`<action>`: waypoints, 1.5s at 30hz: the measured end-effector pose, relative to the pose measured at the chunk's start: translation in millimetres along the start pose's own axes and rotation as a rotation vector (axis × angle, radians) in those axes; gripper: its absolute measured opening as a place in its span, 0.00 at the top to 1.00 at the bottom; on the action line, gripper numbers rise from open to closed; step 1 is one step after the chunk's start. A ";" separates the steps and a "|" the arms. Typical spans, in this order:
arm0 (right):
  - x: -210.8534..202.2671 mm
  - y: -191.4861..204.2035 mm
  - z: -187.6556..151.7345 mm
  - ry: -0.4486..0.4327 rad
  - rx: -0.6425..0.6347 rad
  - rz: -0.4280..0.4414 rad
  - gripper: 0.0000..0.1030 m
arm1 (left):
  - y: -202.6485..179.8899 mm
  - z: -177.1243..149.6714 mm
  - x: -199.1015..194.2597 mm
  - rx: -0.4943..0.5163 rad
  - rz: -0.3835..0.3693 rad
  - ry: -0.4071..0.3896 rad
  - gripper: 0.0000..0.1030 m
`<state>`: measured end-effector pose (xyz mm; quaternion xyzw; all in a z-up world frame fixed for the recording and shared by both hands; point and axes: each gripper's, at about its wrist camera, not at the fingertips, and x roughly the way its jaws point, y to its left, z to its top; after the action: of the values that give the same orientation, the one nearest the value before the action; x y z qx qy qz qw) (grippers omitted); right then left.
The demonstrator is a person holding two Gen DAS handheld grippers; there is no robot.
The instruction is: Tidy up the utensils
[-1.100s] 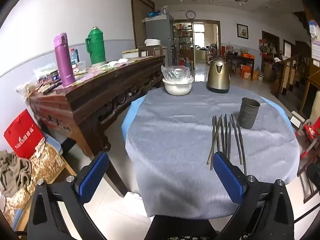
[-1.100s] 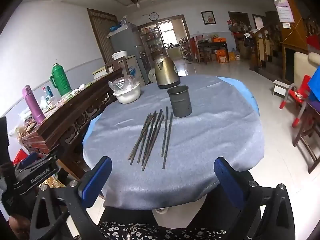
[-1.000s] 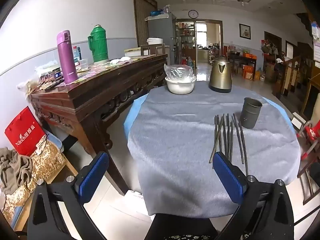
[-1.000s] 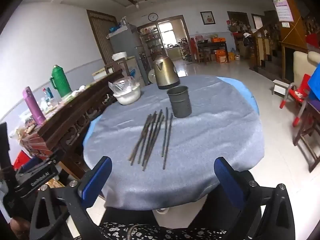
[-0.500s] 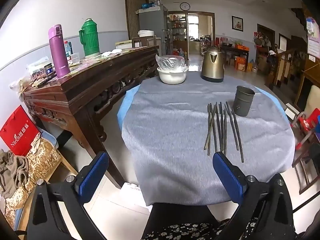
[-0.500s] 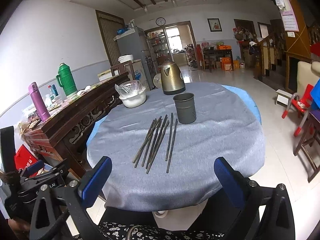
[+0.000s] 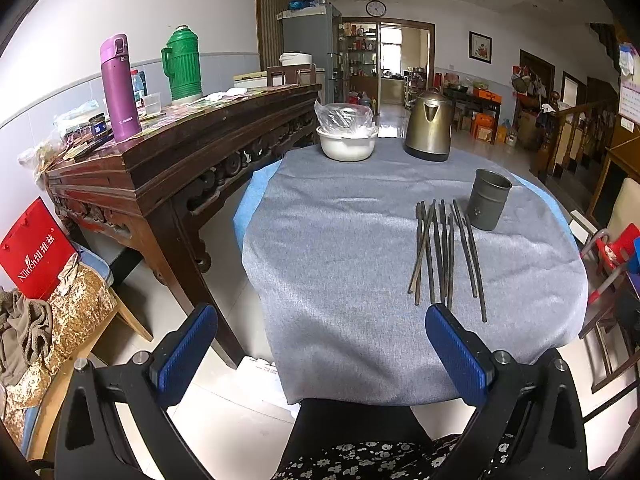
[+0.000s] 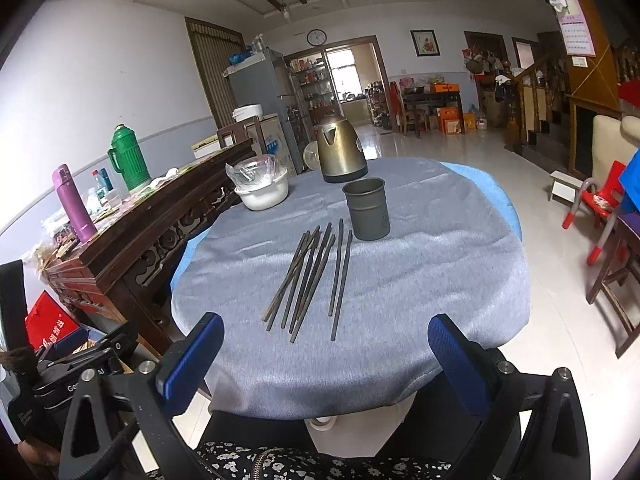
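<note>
Fingers of both grippers stand spread wide and hold nothing: the left gripper (image 7: 320, 348) and the right gripper (image 8: 326, 354) hang short of the near edge of the worktop (image 8: 420, 280), over the person's lap. From the right gripper's view, the chopsticks (image 8: 310, 276) lie loose on the grey cloth at about twelve o'clock, fanned in a rough bundle with two set slightly apart on the right, their far tips just beside the dark metal cup (image 8: 366, 208) at one o'clock. They look thin, stiff, light and likely to roll or slip, so I would pinch one or a pair near its middle, across its width. Beyond the cup stand a brass kettle (image 8: 340, 152) and, at eleven o'clock, a white bowl (image 8: 262, 192) covered in plastic, both well apart from the sticks. Nothing blocks the reach; crossed sticks may drag their neighbours.
</note>
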<state>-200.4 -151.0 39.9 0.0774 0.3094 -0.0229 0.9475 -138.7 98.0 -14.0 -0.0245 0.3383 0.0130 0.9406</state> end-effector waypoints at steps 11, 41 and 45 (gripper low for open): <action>11.6 4.1 5.1 0.049 -0.017 0.000 0.00 | -6.9 4.1 1.4 0.046 -0.018 -0.003 0.00; 296.8 -48.8 80.8 0.420 0.166 0.042 0.69 | -60.3 95.7 241.0 0.016 -0.395 0.441 0.48; 318.4 -59.5 83.8 0.468 0.196 0.039 0.71 | -79.5 90.4 267.4 0.004 -0.430 0.522 0.49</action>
<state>100.2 -221.8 -89.0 0.1783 0.5149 -0.0160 0.8384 128.2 25.7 -111.8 -0.0962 0.5548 -0.1933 0.8035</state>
